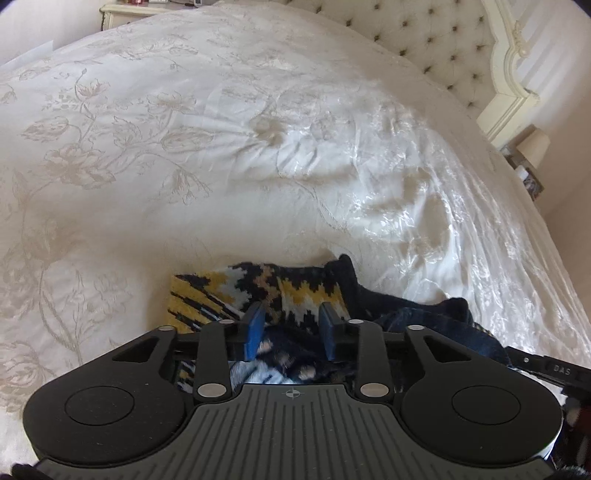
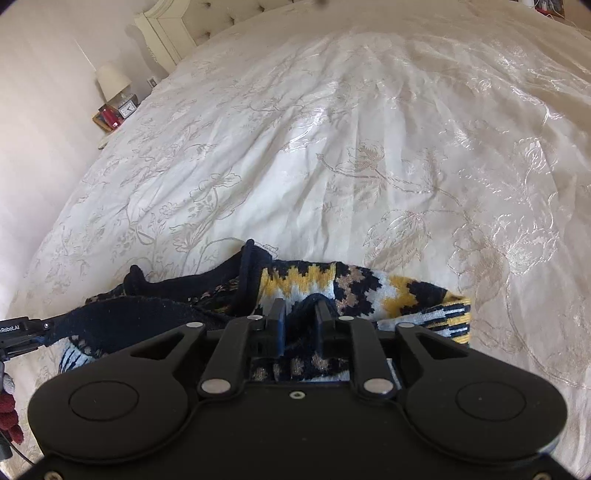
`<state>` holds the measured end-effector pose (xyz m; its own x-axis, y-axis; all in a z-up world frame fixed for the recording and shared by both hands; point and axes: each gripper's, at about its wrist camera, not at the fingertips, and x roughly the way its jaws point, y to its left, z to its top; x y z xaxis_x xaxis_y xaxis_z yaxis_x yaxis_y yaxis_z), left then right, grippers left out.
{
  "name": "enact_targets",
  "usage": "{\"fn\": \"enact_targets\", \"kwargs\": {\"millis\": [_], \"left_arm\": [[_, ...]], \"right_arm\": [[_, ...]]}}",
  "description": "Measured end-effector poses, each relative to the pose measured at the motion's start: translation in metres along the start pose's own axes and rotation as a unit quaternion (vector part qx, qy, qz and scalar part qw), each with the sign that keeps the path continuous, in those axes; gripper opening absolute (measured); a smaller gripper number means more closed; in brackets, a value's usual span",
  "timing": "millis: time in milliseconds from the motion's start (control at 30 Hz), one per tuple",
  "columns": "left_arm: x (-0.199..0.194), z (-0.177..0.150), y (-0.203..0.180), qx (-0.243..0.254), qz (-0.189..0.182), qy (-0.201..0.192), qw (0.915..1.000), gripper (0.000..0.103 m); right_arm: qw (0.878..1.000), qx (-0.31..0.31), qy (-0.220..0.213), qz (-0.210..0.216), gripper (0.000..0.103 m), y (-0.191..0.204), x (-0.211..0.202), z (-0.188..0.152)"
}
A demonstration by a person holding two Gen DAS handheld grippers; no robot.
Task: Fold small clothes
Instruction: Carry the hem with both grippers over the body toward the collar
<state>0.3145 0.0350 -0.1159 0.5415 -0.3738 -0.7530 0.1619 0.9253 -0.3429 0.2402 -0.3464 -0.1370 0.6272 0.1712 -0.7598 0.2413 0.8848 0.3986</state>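
Observation:
A small knitted sweater (image 1: 295, 288), navy with yellow, white and tan zigzags, lies bunched on the white bed; it also shows in the right wrist view (image 2: 354, 288). My left gripper (image 1: 291, 314) hovers low over it with its blue pads apart and knit between and below them. My right gripper (image 2: 299, 310) has its fingers close together with a fold of the navy knit rising between them. The near part of the sweater is hidden under both gripper bodies.
The white embroidered bedspread (image 1: 221, 147) spreads out ahead. A tufted headboard (image 1: 424, 33) stands at the far end. A nightstand with a lamp (image 2: 112, 81) and clock is beside the bed. The other gripper's edge (image 2: 18, 332) shows at left.

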Motion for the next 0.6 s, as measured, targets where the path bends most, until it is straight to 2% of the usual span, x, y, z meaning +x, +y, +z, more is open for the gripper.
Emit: {"fn": "enact_targets", "kwargs": {"millis": [33,67,100,233,300,433,600], "left_arm": [[-0.001,0.003,0.000,0.002,0.005,-0.008,1.0000,0.036],[-0.003,0.005,0.000,0.004,0.008,-0.013,0.9999,0.038],[-0.005,0.009,0.000,0.007,0.011,-0.015,0.9998,0.040],[-0.019,0.013,-0.009,0.044,0.015,-0.024,0.9986,0.041],[-0.025,0.008,-0.017,0.063,0.010,-0.021,0.9977,0.044],[-0.028,-0.015,-0.034,0.099,-0.011,0.012,0.9949,0.048],[-0.012,-0.045,-0.045,0.141,-0.015,0.061,0.9880,0.048]], "right_arm": [[1.000,-0.001,-0.007,-0.006,0.047,-0.001,-0.001,0.002],[1.000,-0.001,-0.014,-0.010,0.058,-0.001,-0.002,0.004],[1.000,0.000,-0.021,-0.011,0.061,-0.002,-0.005,0.004],[0.999,-0.013,-0.032,-0.018,0.061,0.001,-0.015,0.005],[0.999,-0.028,-0.030,-0.012,0.061,0.007,-0.020,0.002],[0.997,-0.077,-0.013,-0.004,0.061,0.026,-0.023,-0.014],[0.993,-0.114,0.016,-0.014,0.061,0.036,-0.012,-0.032]]}}
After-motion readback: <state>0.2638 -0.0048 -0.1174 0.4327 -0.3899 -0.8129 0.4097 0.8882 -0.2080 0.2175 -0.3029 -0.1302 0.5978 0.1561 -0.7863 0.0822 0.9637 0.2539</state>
